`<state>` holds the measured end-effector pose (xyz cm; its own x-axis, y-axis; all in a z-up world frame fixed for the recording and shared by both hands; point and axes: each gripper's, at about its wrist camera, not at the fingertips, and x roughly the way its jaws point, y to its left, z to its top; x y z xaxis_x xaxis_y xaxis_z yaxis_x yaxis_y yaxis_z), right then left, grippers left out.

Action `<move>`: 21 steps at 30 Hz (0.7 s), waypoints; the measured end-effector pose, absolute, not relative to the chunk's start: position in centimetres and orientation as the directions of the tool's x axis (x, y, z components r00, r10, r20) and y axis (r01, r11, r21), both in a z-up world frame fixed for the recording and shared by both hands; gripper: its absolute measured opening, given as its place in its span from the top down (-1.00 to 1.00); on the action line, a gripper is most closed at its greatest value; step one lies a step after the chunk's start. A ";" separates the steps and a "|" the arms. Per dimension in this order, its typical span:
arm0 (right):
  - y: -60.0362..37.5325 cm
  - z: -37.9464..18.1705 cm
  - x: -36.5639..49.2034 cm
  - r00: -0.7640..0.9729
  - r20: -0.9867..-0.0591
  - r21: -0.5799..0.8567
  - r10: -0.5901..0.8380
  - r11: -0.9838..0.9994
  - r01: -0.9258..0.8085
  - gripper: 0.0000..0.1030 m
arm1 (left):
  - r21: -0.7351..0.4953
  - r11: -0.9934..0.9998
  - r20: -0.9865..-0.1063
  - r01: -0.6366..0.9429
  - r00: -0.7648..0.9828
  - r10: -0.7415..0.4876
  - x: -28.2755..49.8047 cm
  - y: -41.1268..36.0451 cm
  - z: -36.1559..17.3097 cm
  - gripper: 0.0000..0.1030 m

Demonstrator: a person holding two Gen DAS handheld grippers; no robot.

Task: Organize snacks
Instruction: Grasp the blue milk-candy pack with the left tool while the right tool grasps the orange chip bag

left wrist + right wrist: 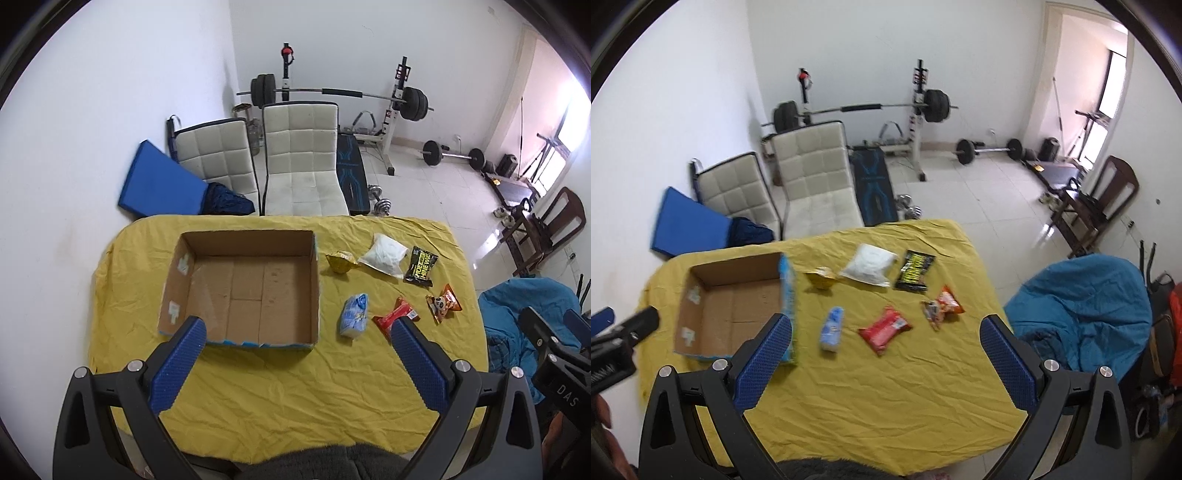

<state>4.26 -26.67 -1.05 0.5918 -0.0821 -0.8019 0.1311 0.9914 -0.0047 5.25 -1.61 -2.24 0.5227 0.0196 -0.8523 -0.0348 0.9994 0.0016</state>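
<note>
An empty cardboard box (243, 284) (735, 310) sits on the left of the yellow-clothed table (295, 387) (886, 398). To its right lie several snack packs: a light blue pack (354, 314) (832, 328), a red pack (393, 316) (884, 328), an orange panda pack (443, 302) (942, 305), a black pack (421, 266) (914, 270), a white bag (386, 254) (870, 267) and a yellow pack (341, 260) (822, 277). My left gripper (299, 328) hovers open above the table's near side, holding nothing. My right gripper (886, 325) is also open and empty, above the near edge.
Two white padded chairs (303, 162) (812, 173) stand behind the table, with a blue mat (162, 184) against the wall. A barbell rack (399, 99) and weights lie beyond. A blue-covered seat (1086, 314) sits right of the table, a wooden chair (1097, 206) farther back.
</note>
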 end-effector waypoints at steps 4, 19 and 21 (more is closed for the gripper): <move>-30.5 -4.8 7.9 0.528 -0.841 -0.027 -0.116 0.984 0.174 -1.00 | 0.025 1.000 -0.875 0.005 0.484 0.019 9.1 -3.7 -4.9 -1.00; -44.7 -28.6 23.1 0.161 -0.984 -0.042 -0.075 0.978 0.203 -1.00 | -0.010 0.992 -0.997 0.126 0.073 -0.019 21.9 -12.2 -27.5 -0.94; -45.7 -32.0 24.4 0.099 -0.994 -0.020 -0.045 0.972 0.235 -1.00 | -0.029 0.993 -1.000 0.113 0.009 -0.030 23.1 -12.7 -30.8 -0.85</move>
